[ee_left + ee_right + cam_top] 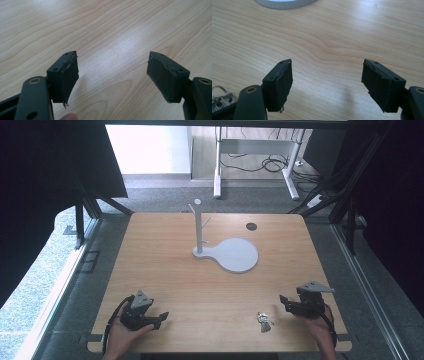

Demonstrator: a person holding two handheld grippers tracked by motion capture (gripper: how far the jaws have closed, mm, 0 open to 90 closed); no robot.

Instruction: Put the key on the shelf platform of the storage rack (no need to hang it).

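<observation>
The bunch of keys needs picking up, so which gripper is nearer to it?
Right. The right gripper sits just beside the bunch of keys, slightly beyond and to its right. The left gripper rests far across the table's near edge, both open.

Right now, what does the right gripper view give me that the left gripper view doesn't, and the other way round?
Right gripper view: the bunch of keys at its lower left edge, beside the right gripper's left finger, and the rim of the white stand's base at the top. Left gripper view: a fingertip at the bottom edge, behind the left gripper. Both: open fingers with nothing between them, over the bare wooden table.
</observation>
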